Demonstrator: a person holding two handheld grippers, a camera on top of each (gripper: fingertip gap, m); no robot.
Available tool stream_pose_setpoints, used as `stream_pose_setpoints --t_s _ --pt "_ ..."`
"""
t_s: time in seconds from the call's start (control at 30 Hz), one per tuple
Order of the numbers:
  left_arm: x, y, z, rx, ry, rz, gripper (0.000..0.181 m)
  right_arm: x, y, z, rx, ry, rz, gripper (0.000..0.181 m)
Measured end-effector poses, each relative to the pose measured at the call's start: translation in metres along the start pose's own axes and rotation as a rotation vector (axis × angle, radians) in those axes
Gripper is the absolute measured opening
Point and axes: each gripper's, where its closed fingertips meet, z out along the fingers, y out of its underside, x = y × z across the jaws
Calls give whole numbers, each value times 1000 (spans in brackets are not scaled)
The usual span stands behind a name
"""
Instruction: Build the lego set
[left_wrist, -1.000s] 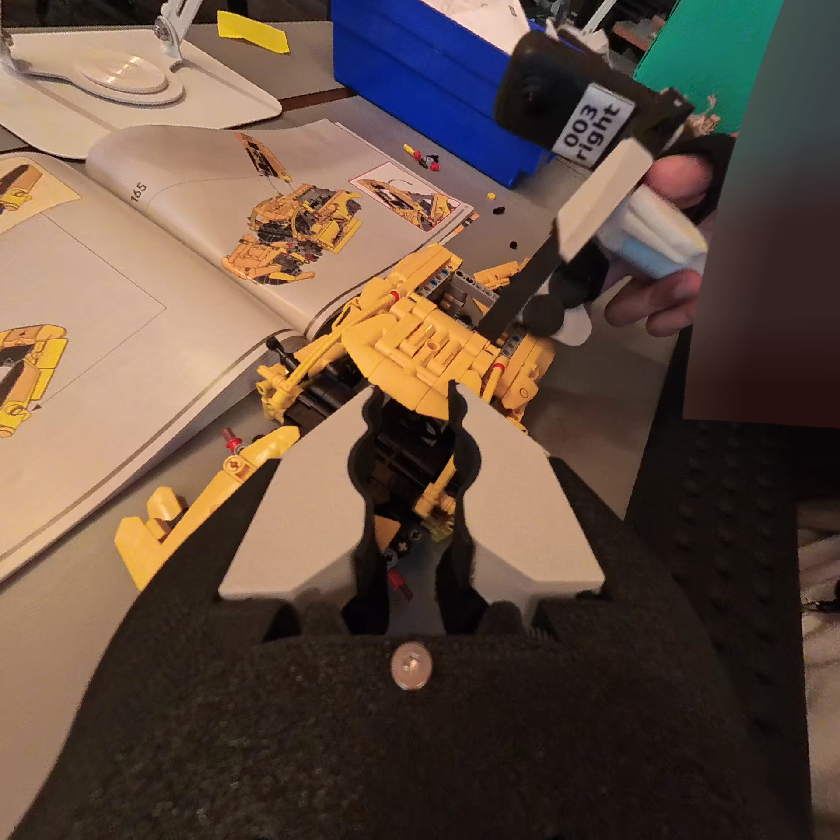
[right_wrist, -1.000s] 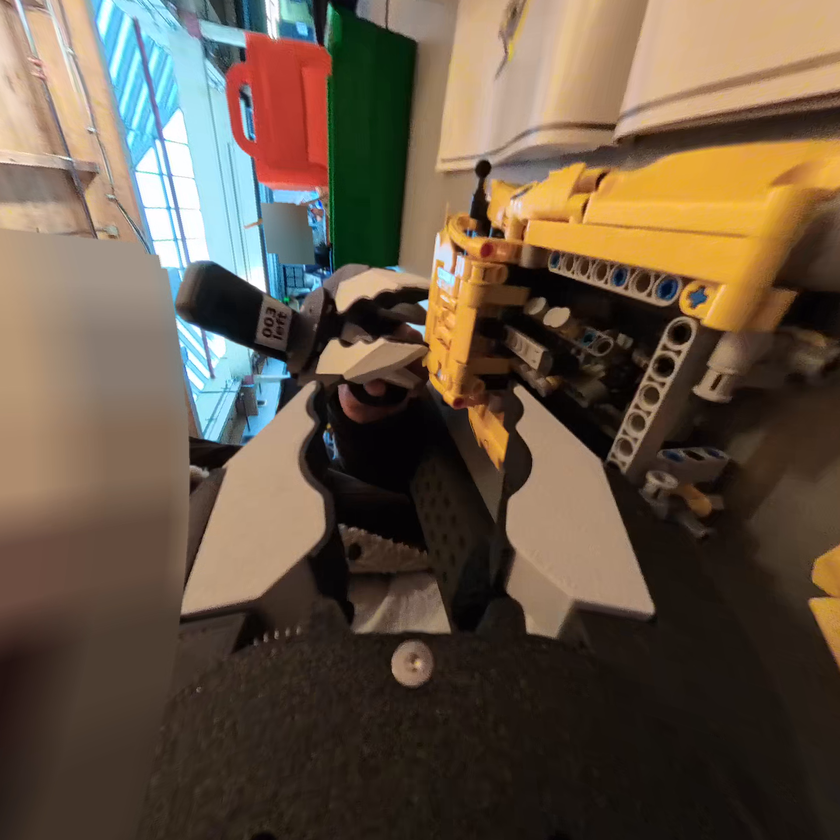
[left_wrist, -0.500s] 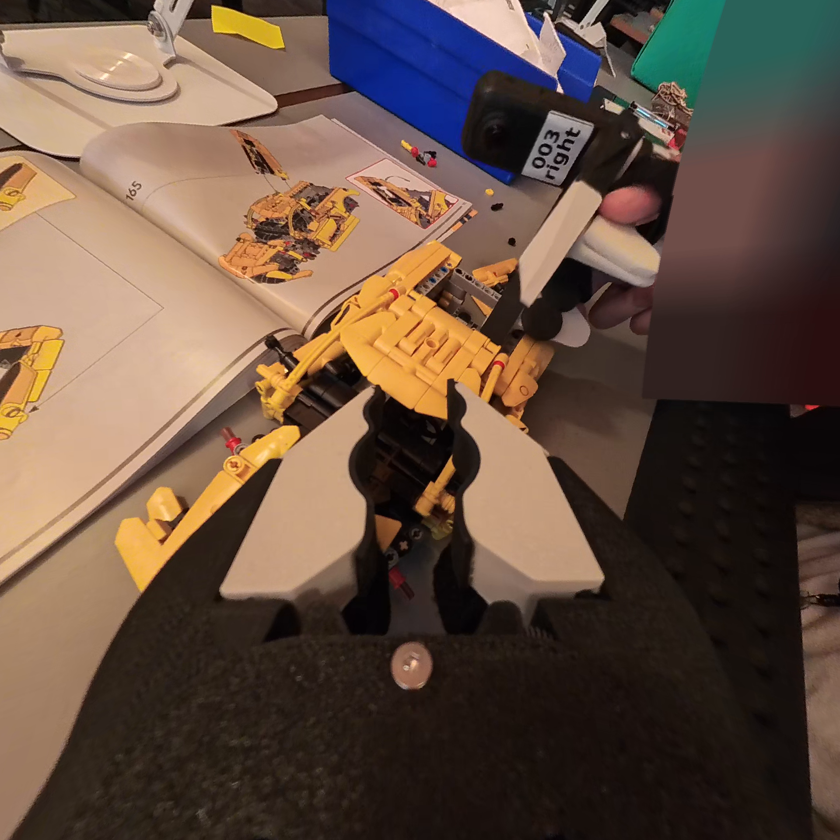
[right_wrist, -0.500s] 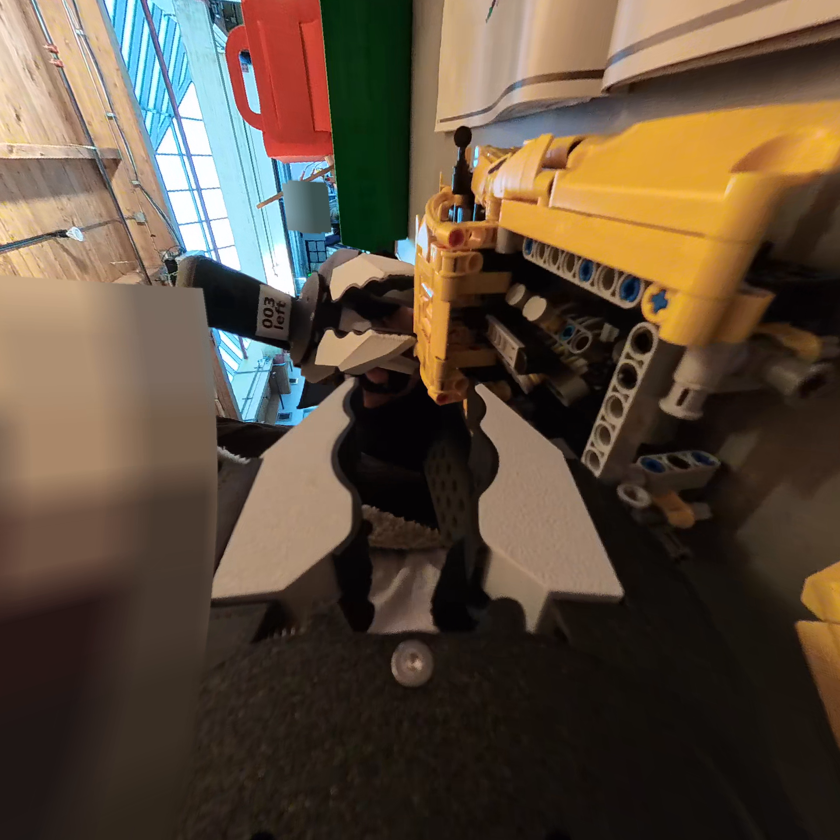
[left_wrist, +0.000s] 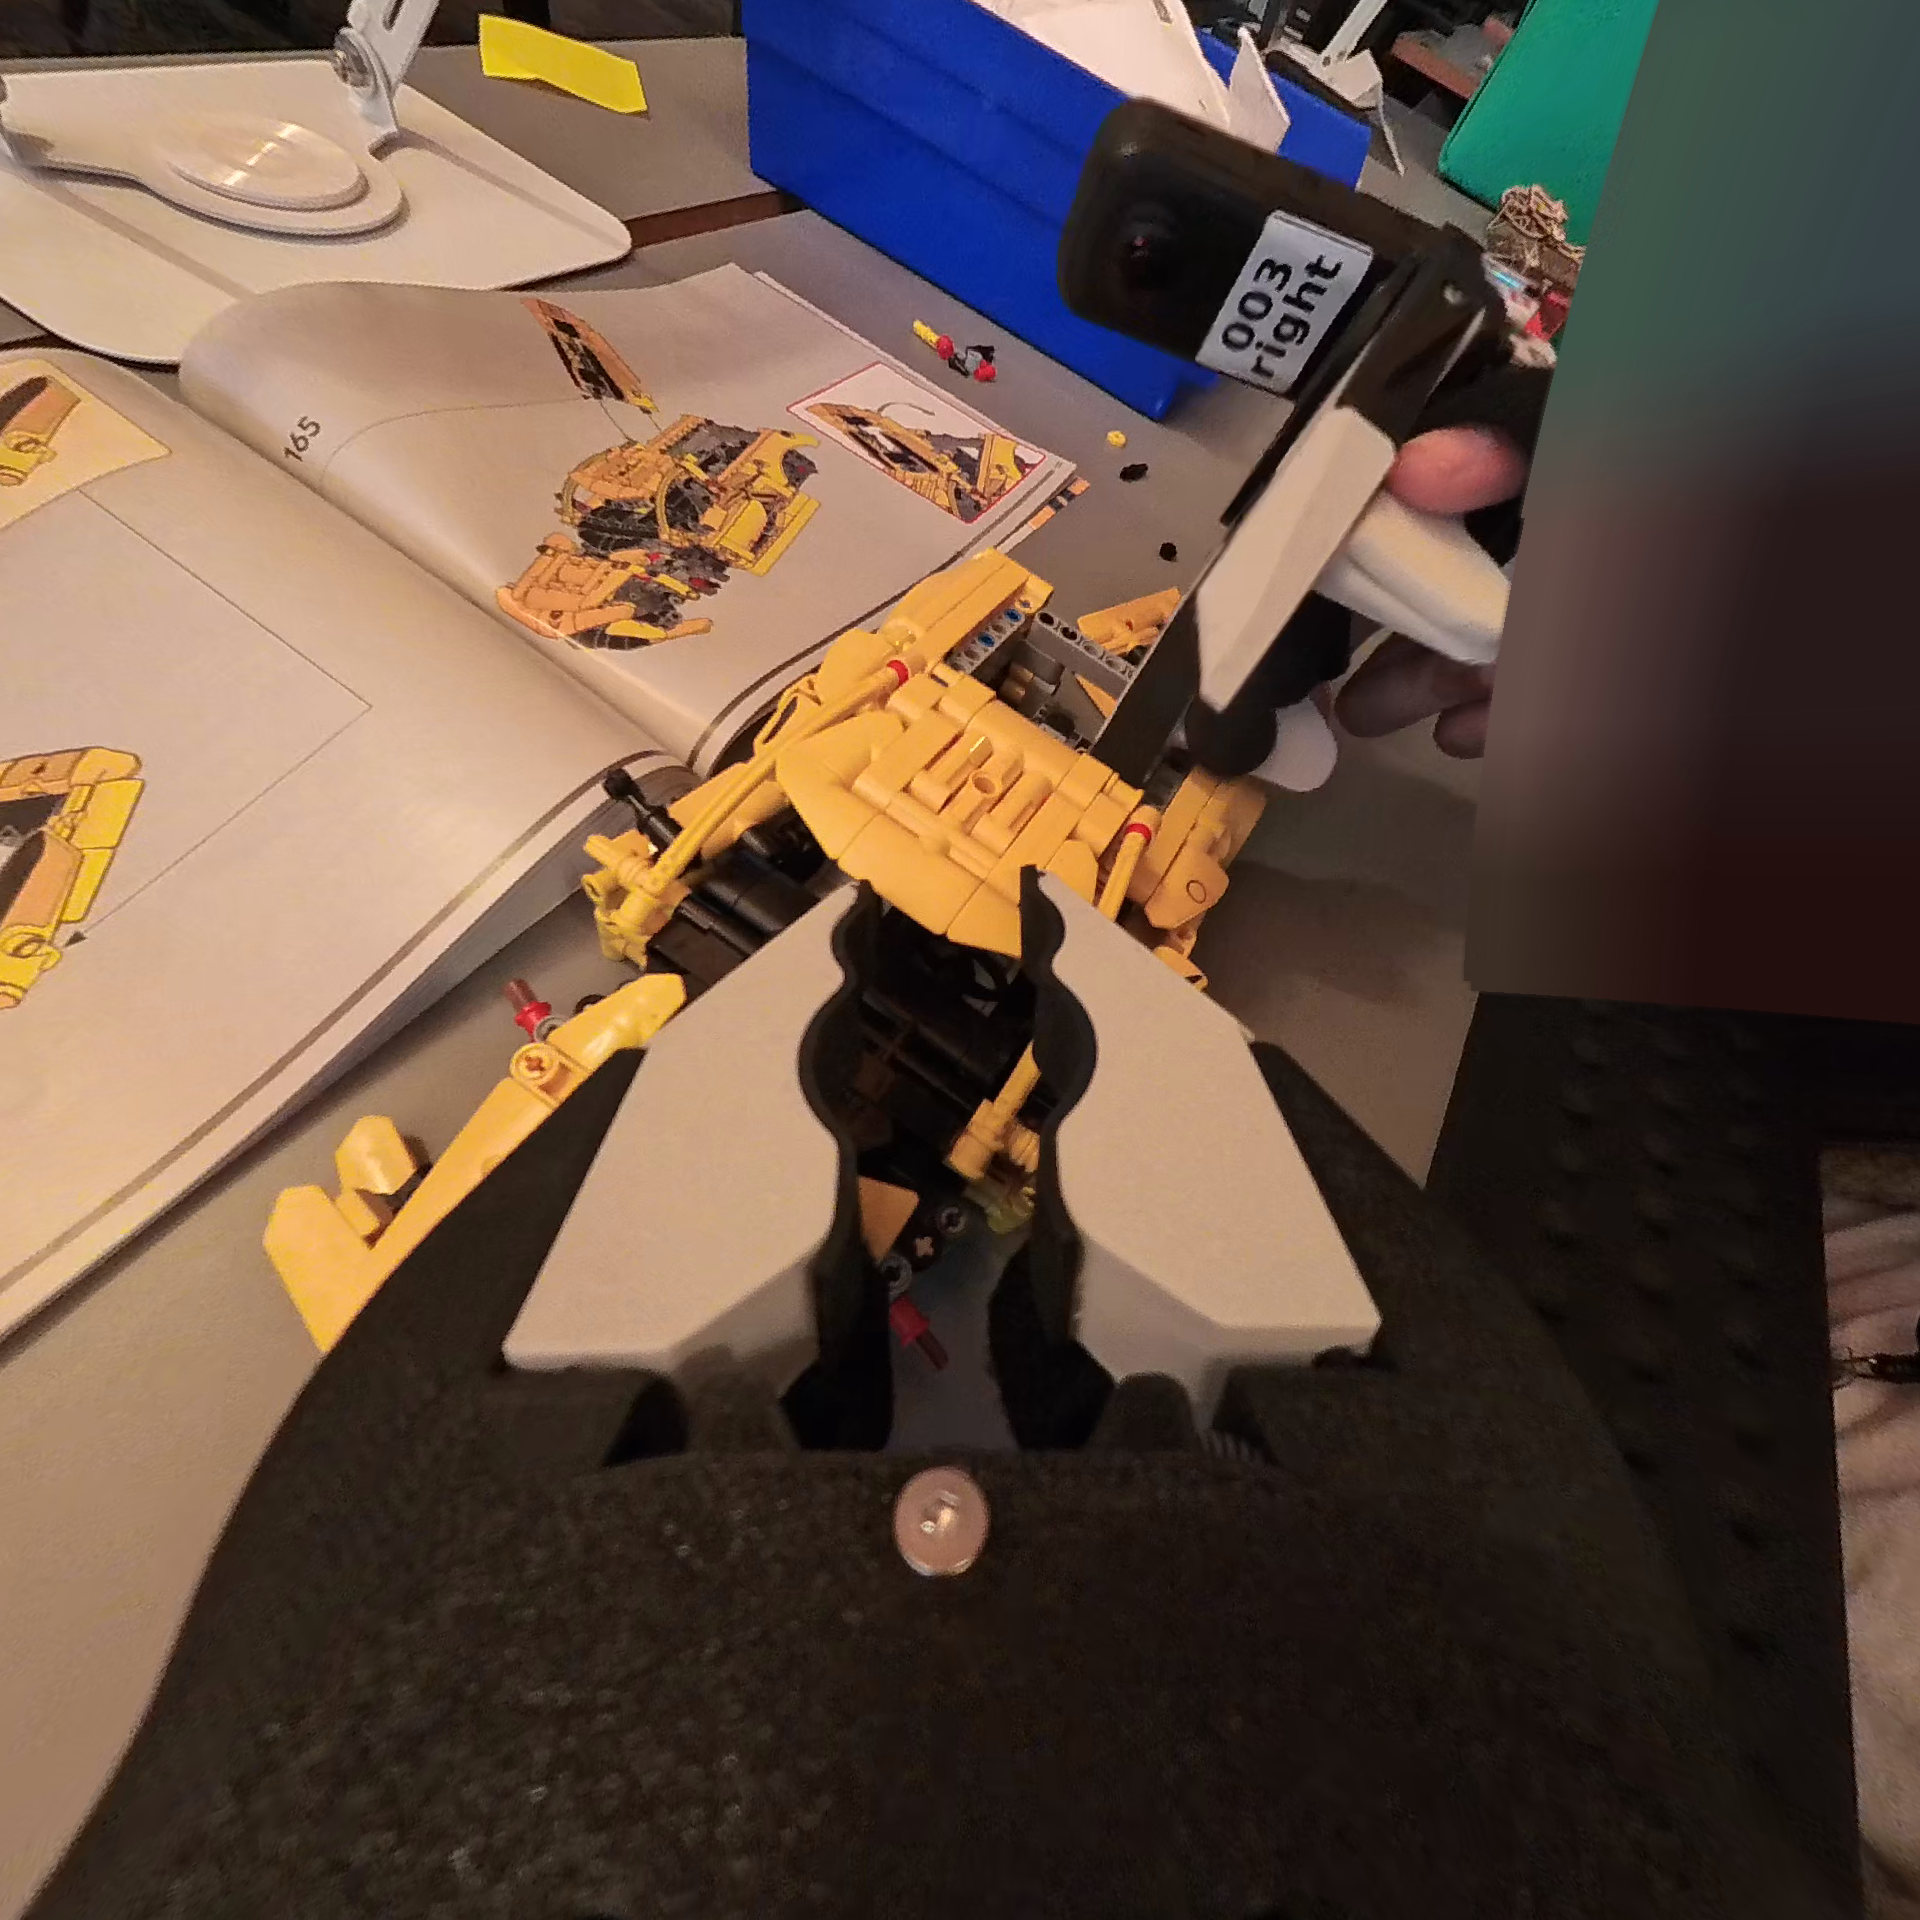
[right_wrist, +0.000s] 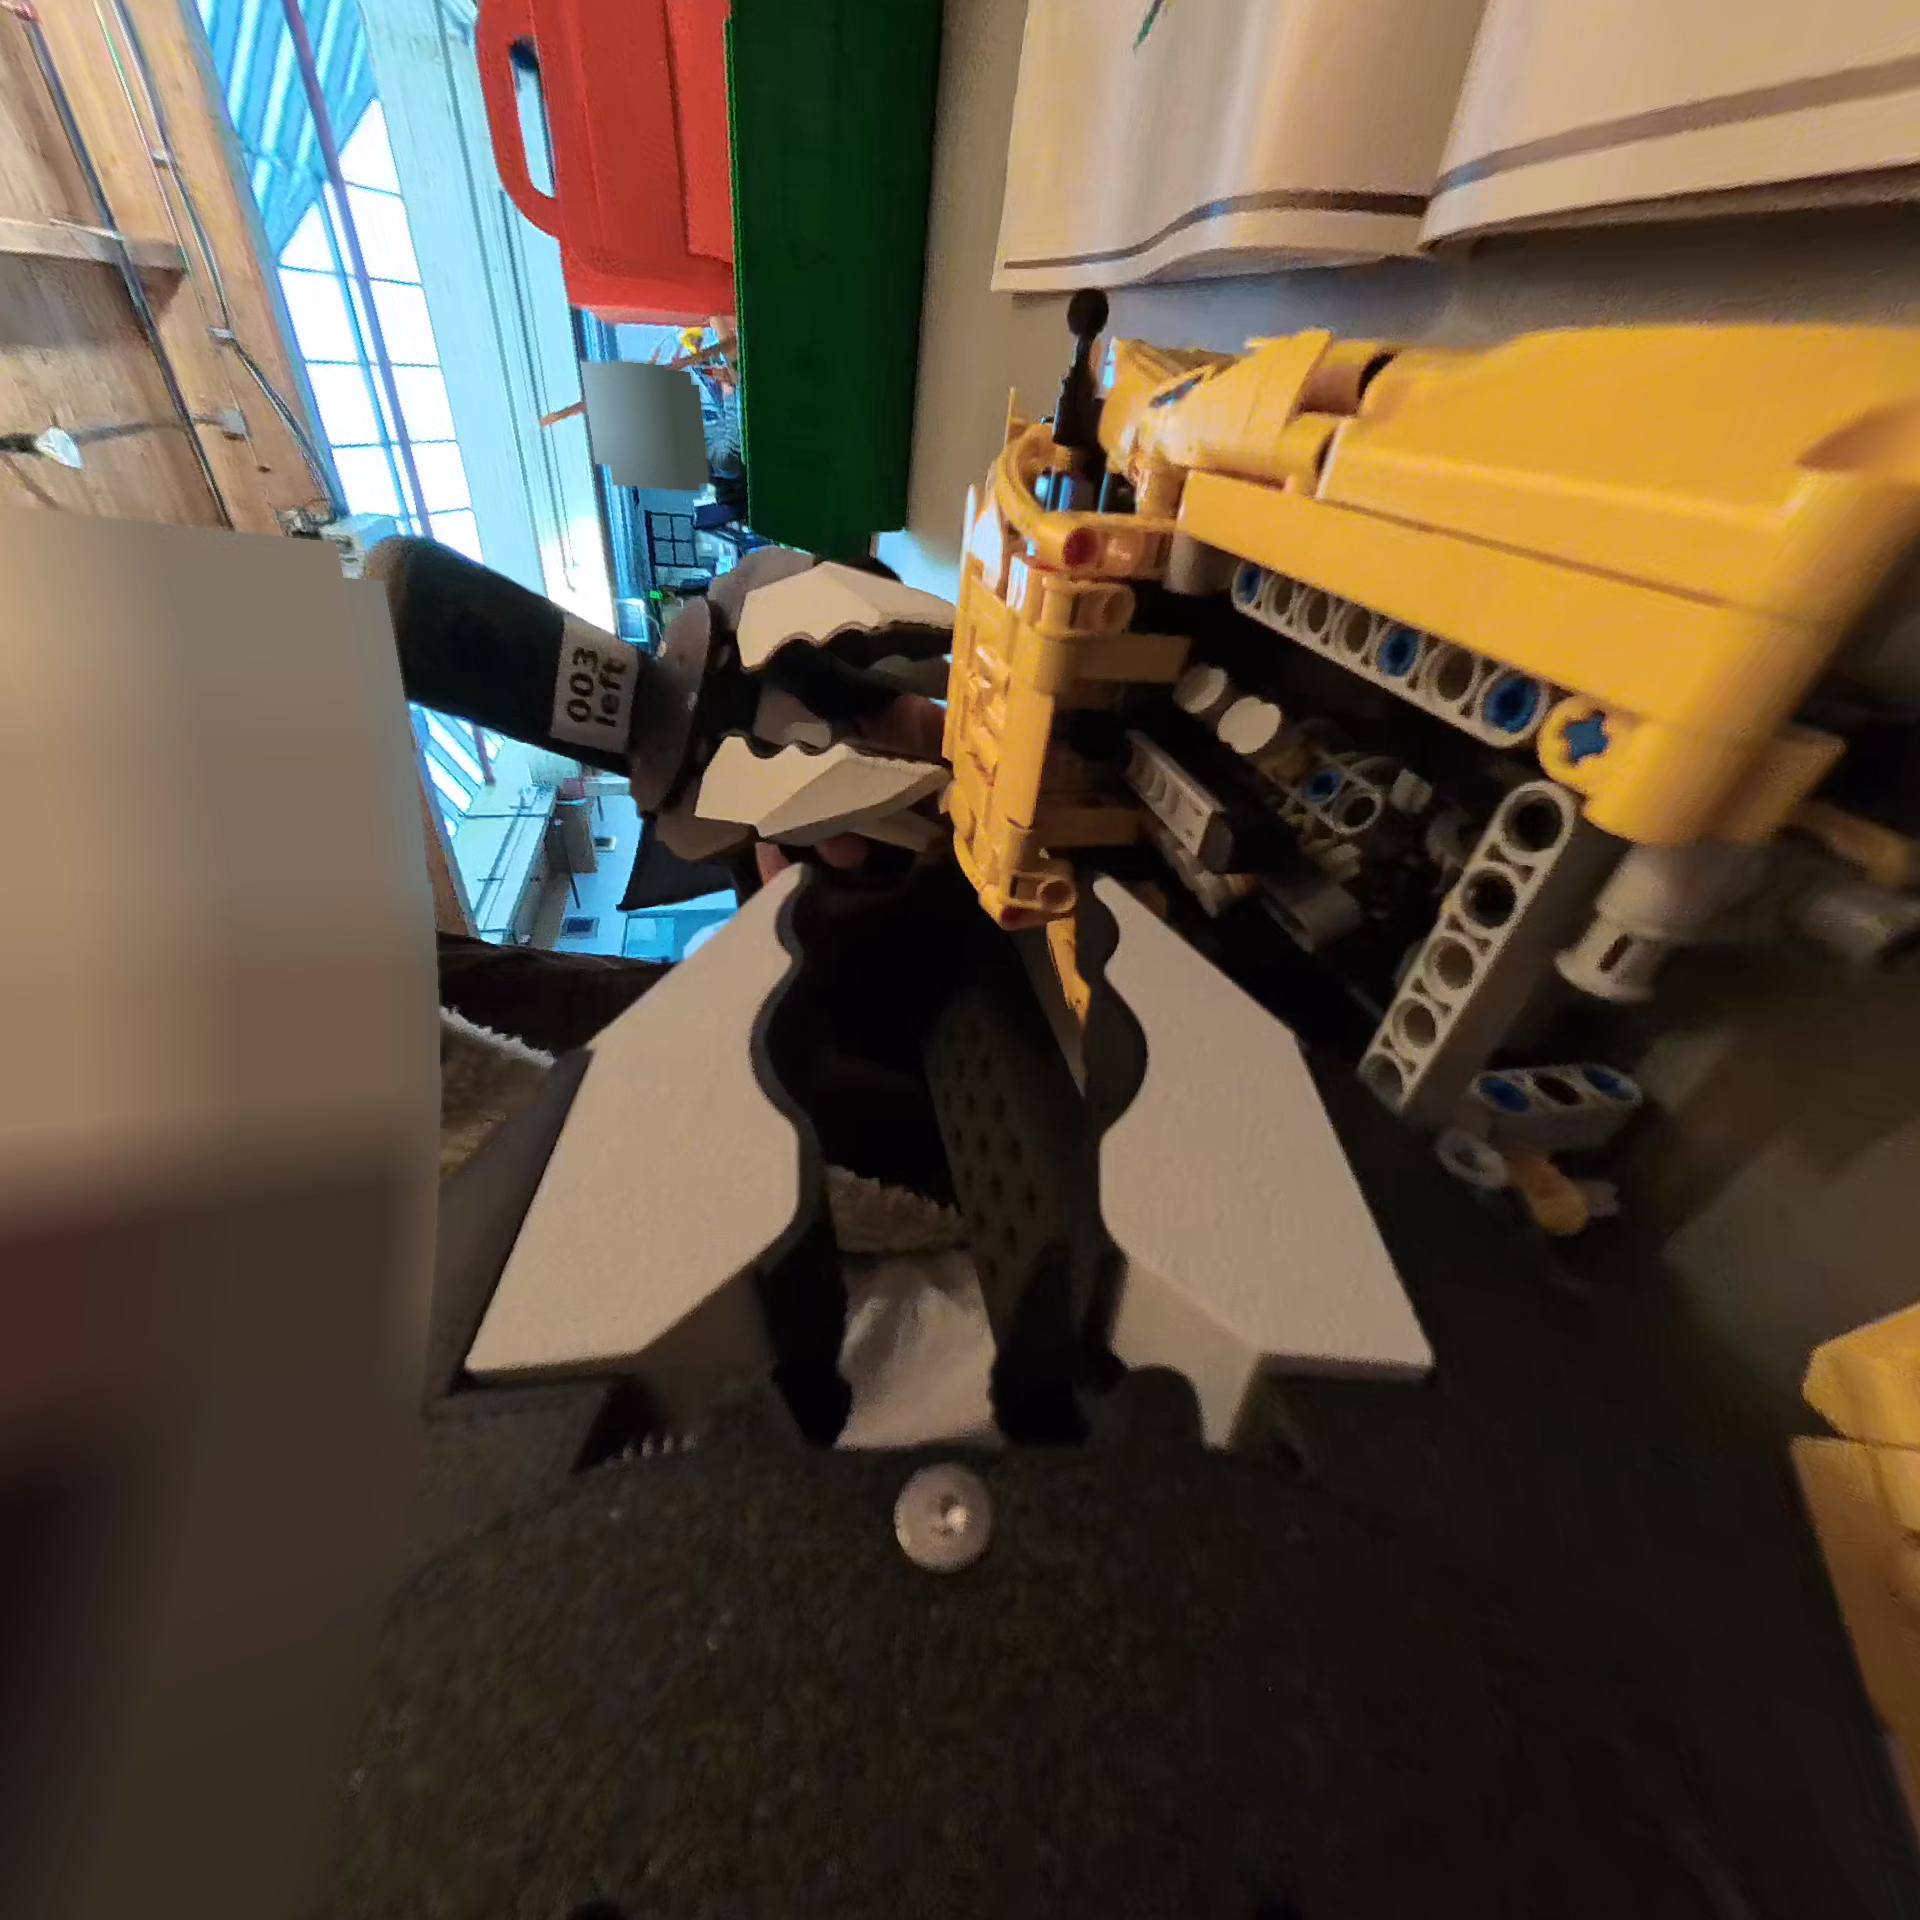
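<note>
A yellow lego digger model lies on the grey table beside the open instruction booklet. My left gripper is closed on the model's near end, with the yellow hood just past its fingertips. The right wrist view shows it clamped on that end of the model. My right gripper is open at the same end, and a thin yellow corner of the model sits against its right finger. From the left wrist view the right gripper is edge-on and touches the model's far side.
A loose yellow arm piece lies left of my left gripper. A blue bin, a white stand base and small loose pins are at the back. A dark mat lies on the right. More yellow parts lie near the right gripper.
My right gripper's jaws have narrowed and it has moved in closer to the model's end. My left gripper and the model have stayed put.
</note>
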Motion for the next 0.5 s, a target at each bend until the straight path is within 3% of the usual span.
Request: stream_pose_setpoints --t_s 0.4,0.5 --pt "1 0 0 0 4 0 26 1 5 -2 -18 16 -20 47" --pt "1 0 0 -1 3 0 26 0 3 -9 0 16 -32 38"
